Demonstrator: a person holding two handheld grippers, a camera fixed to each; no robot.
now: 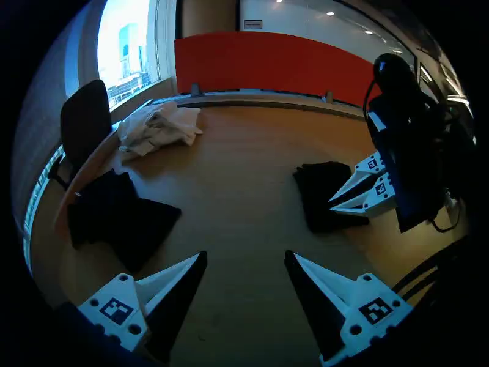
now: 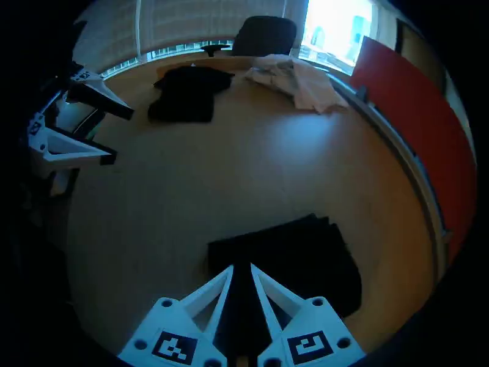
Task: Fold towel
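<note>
A folded black towel (image 2: 293,260) lies flat on the wooden table (image 2: 202,177). My right gripper (image 2: 241,267) is low over its near edge, the fingers drawn close together with dark cloth pinched between them. From the left gripper view, this gripper (image 1: 332,205) meets the towel's (image 1: 321,183) right side. A second black towel (image 1: 116,220) lies crumpled at the table's left edge, also seen far off (image 2: 186,92). My left gripper (image 1: 244,255) hangs open over bare wood between the two towels, holding nothing, and appears spread wide (image 2: 122,137) at the left.
A heap of white cloth (image 1: 159,125) sits at the far side of the table near the window. A black office chair (image 1: 82,122) stands beyond the table edge. A red partition (image 1: 275,64) runs along the back. A dark sleeve (image 1: 406,153) holds the right gripper.
</note>
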